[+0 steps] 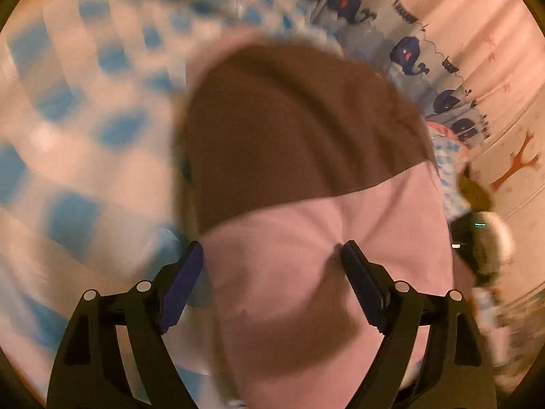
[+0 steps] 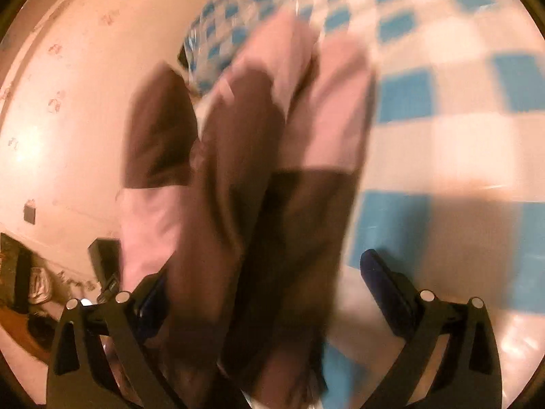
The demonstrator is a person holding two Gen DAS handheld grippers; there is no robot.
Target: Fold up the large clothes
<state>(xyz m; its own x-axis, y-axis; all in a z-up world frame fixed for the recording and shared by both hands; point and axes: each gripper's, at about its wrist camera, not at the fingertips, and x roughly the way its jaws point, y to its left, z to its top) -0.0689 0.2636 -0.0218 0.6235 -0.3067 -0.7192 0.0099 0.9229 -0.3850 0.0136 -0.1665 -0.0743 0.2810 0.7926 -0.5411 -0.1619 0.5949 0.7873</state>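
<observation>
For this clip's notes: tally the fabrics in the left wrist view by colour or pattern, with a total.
Pink and brown garment: 1
Blue and white checked cloth: 1
Whale-print fabric: 1
Total: 3

garment (image 1: 306,238): pink with brown panels | cloth (image 2: 442,109) under it: blue-and-white checks | hanging fabric (image 1: 408,51): pale blue, navy whales | wall (image 1: 504,109): cream, orange-red tree motifs | tongs' pads (image 1: 180,286): dark blue
</observation>
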